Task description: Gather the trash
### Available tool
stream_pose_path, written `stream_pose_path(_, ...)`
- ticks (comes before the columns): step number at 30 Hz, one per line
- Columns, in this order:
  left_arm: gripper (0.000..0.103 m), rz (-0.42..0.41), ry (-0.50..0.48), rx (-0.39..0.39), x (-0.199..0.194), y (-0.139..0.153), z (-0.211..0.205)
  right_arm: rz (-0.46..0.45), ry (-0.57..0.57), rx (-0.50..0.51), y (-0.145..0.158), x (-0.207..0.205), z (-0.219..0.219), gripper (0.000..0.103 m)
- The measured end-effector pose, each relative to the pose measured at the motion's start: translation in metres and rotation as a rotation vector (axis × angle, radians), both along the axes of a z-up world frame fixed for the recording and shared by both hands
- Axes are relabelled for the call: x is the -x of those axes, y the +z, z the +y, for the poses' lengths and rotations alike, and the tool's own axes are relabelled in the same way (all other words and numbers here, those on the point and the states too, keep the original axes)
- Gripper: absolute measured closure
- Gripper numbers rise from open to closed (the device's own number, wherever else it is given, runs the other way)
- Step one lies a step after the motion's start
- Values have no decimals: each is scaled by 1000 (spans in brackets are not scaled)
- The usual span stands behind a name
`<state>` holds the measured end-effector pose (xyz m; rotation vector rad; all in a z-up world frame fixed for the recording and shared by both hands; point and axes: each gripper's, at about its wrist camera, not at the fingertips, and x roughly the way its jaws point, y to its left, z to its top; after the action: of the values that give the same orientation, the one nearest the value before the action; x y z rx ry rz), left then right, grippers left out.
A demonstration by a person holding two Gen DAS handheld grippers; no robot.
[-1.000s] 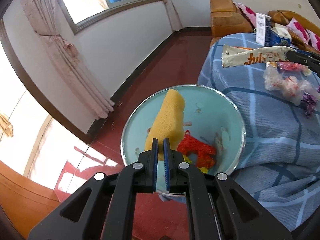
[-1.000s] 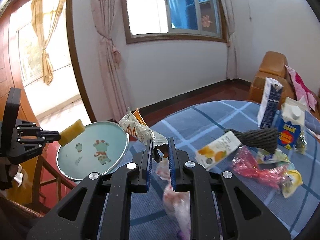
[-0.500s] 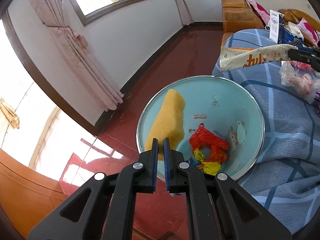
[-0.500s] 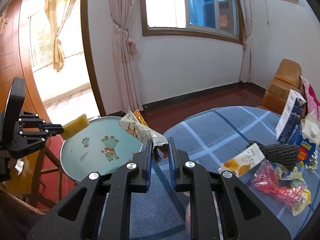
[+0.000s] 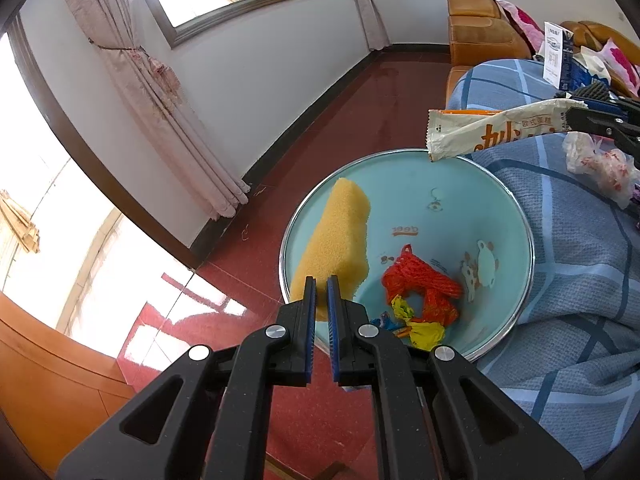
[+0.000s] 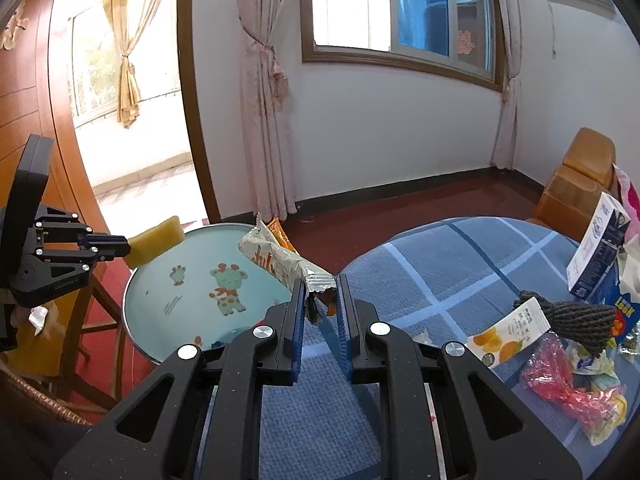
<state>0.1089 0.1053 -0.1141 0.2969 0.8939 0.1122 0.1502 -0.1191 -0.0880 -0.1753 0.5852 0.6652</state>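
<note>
My left gripper [image 5: 321, 300] is shut on a yellow sponge [image 5: 336, 248] and holds it over the left rim of a light blue basin [image 5: 460, 184]. The basin holds an orange net [image 5: 420, 284] and small yellow scraps [image 5: 424, 332]. My right gripper [image 6: 319, 300] is shut on the torn end of a white and orange snack wrapper [image 6: 276, 256] and holds it over the basin [image 6: 160, 312], at the edge of the blue-cloth table [image 6: 420, 276]. The wrapper also shows in the left wrist view [image 5: 492, 132], above the basin's far rim.
On the table lie a juice sachet [image 6: 508, 332], a dark knitted bundle [image 6: 576, 316], pink plastic [image 6: 560, 380], cartons [image 6: 600, 248] and a white bag [image 5: 600, 164]. An orange sofa [image 5: 476, 28] stands behind. A wooden chair [image 6: 80, 332] stands by the basin on the red floor.
The right gripper has carried the wrapper left, from over the table to above the basin's rim. The left gripper has kept the sponge over the basin and pulled back a little.
</note>
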Motion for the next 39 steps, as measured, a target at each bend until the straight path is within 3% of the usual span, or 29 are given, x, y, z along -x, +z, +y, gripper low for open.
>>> stream_pose_path(27, 94, 8, -28, 16, 1, -3, -8, 20, 48, 26, -5, 4, 14, 84)
stream_pose_path(29, 91, 8, -35, 16, 1, -4, -11, 32, 54, 27, -7, 3, 16, 77)
stream_pose_path(33, 59, -16, -24, 7, 3, -1, -11, 42, 52, 26, -11, 3, 17, 64)
stream_pose_path(39, 54, -19, -19, 9, 3, -1, -11, 44, 35, 21, -10, 3, 12, 59)
